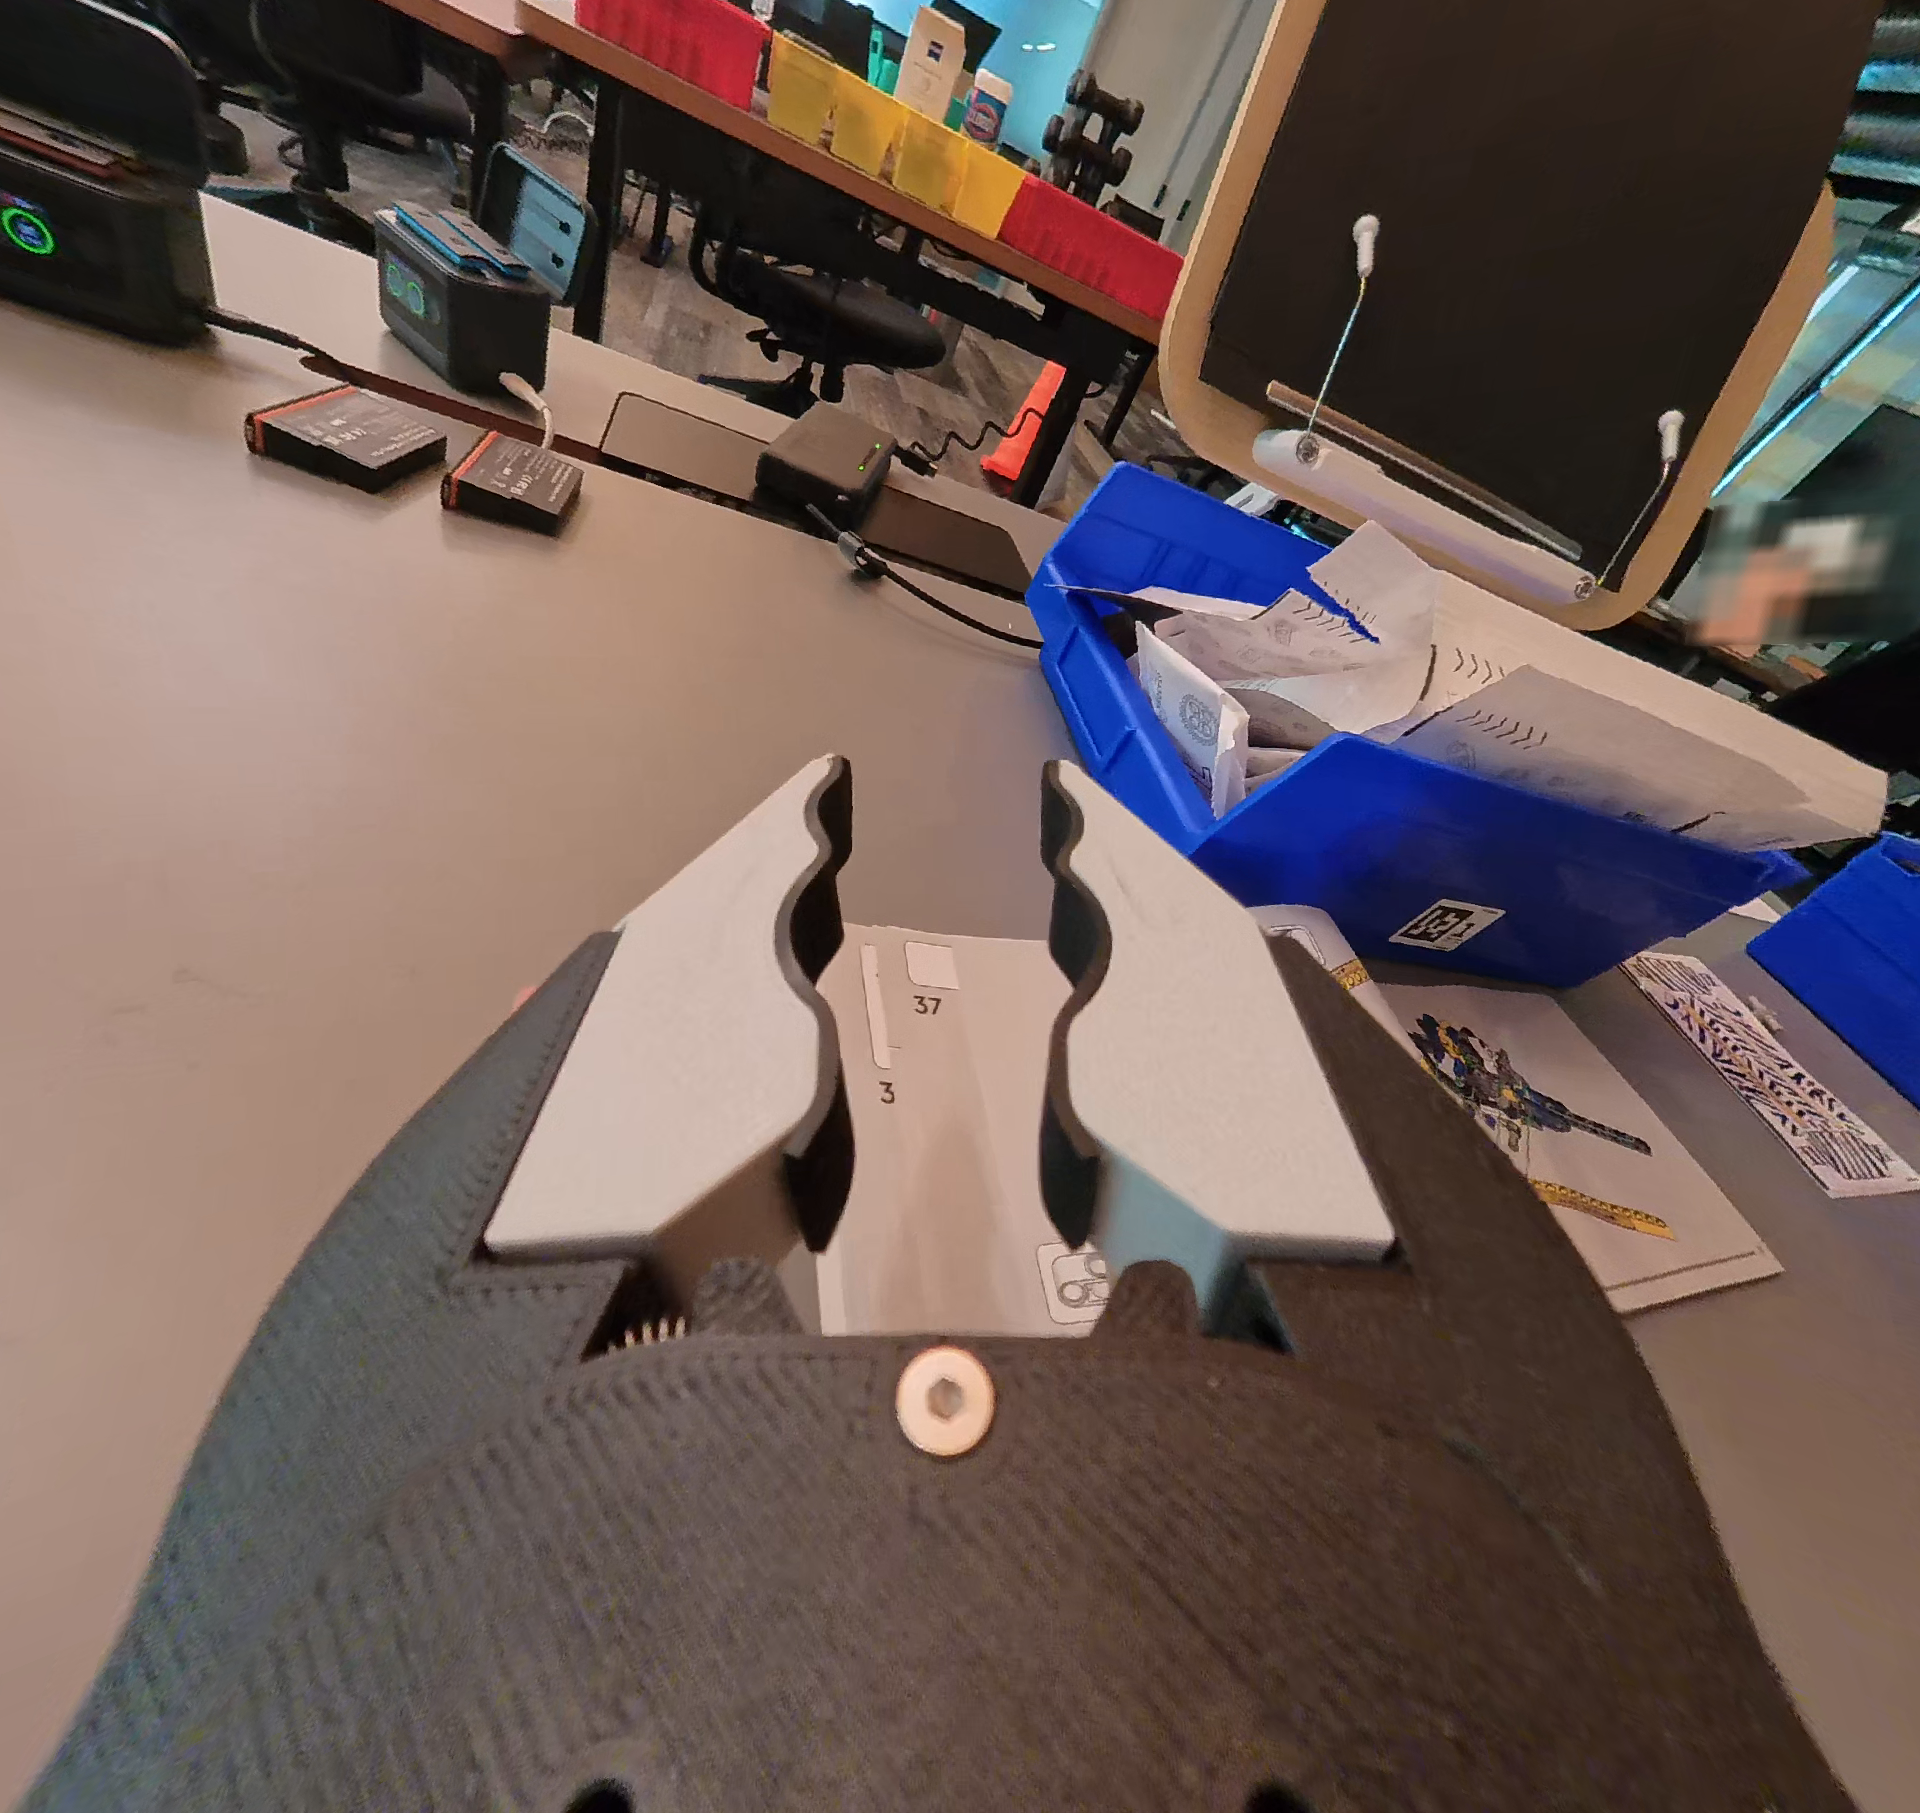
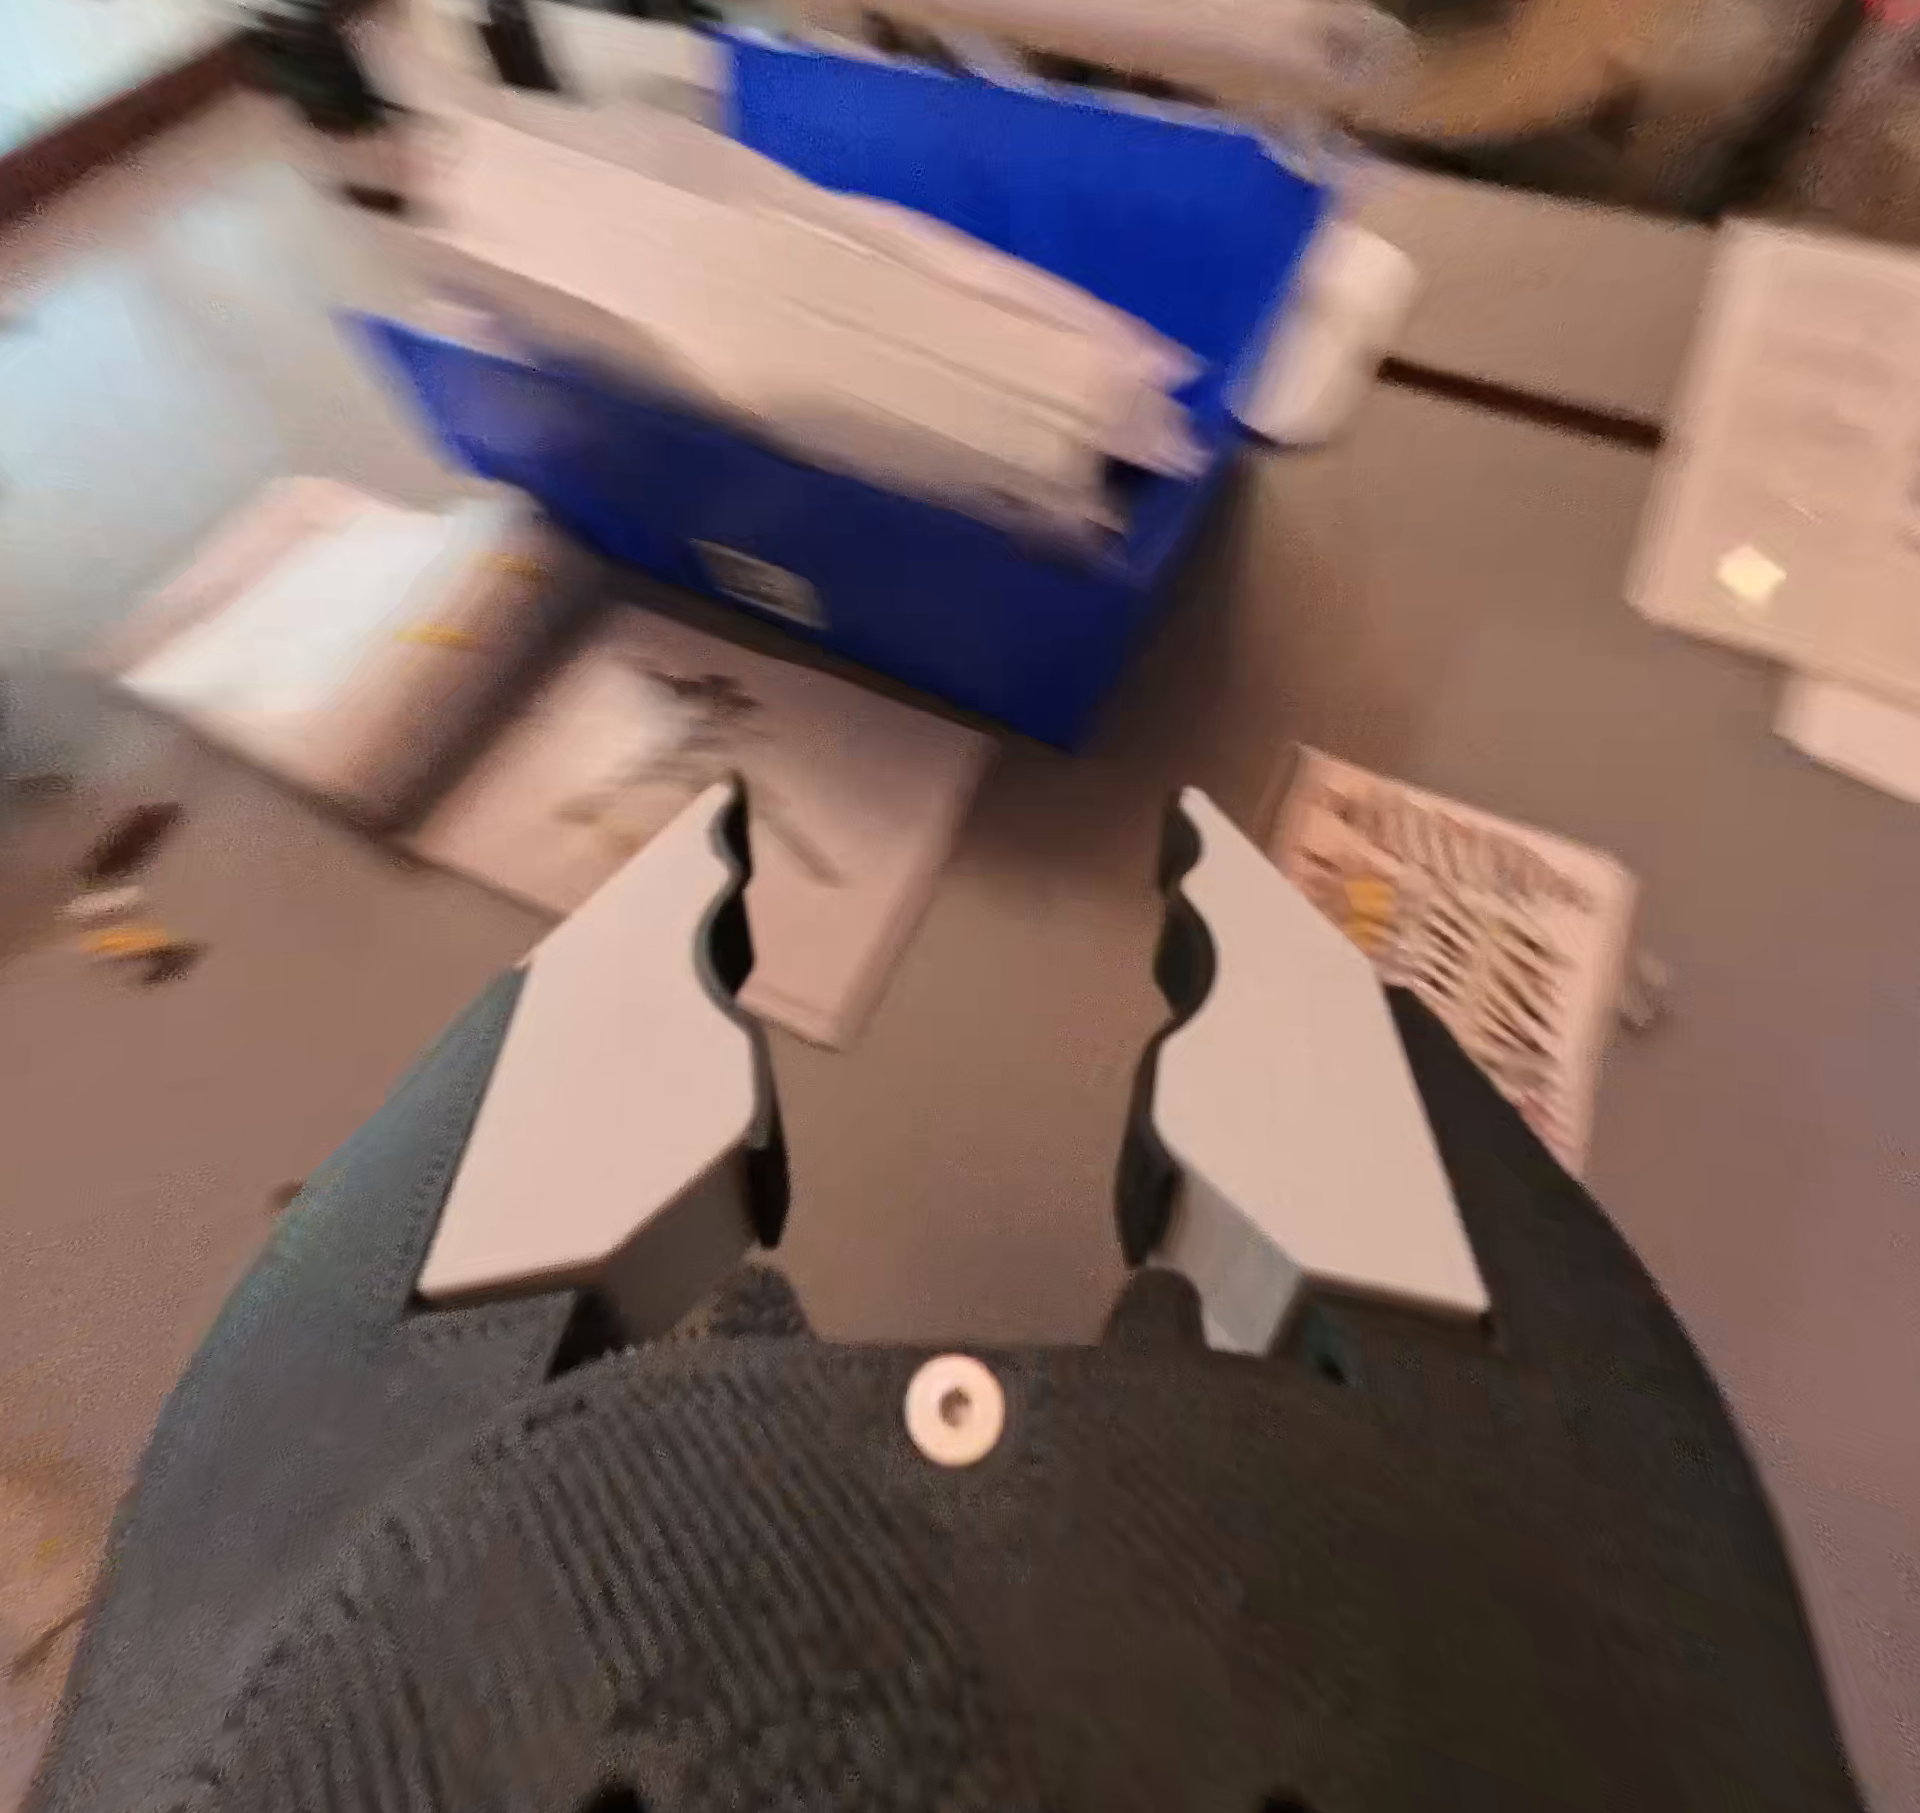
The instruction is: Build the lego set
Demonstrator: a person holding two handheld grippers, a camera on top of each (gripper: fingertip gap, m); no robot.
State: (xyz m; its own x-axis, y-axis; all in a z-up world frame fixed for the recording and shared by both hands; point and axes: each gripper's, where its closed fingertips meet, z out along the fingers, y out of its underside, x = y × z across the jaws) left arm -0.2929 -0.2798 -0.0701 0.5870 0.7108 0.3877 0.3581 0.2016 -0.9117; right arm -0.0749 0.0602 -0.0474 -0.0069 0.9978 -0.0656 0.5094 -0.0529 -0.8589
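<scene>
My left gripper [image 1: 945,776] is open and empty, hovering low over a white instruction booklet [image 1: 935,1119] that lies on the grey table. A blue bin [image 1: 1455,859] stuffed with torn white paper bags [image 1: 1299,662] stands just right of it. A printed page with a blue and yellow model picture [image 1: 1527,1129] and a sticker sheet [image 1: 1766,1077] lie in front of the bin. My right gripper [image 2: 956,807] is open and empty above the table. In its blurred view the blue bin [image 2: 935,600] is ahead, an instruction page [image 2: 821,890] under the left finger, the sticker sheet [image 2: 1455,922] to the right.
Two black battery packs [image 1: 416,454], a charger [image 1: 457,298] and cables lie at the table's far left. A second blue bin [image 1: 1860,942] sits at the right edge. A dark board with a wooden rim [image 1: 1507,205] stands behind. White papers [image 2: 1808,454] lie far right. My hands' fingertips stand some 40 cm from each other.
</scene>
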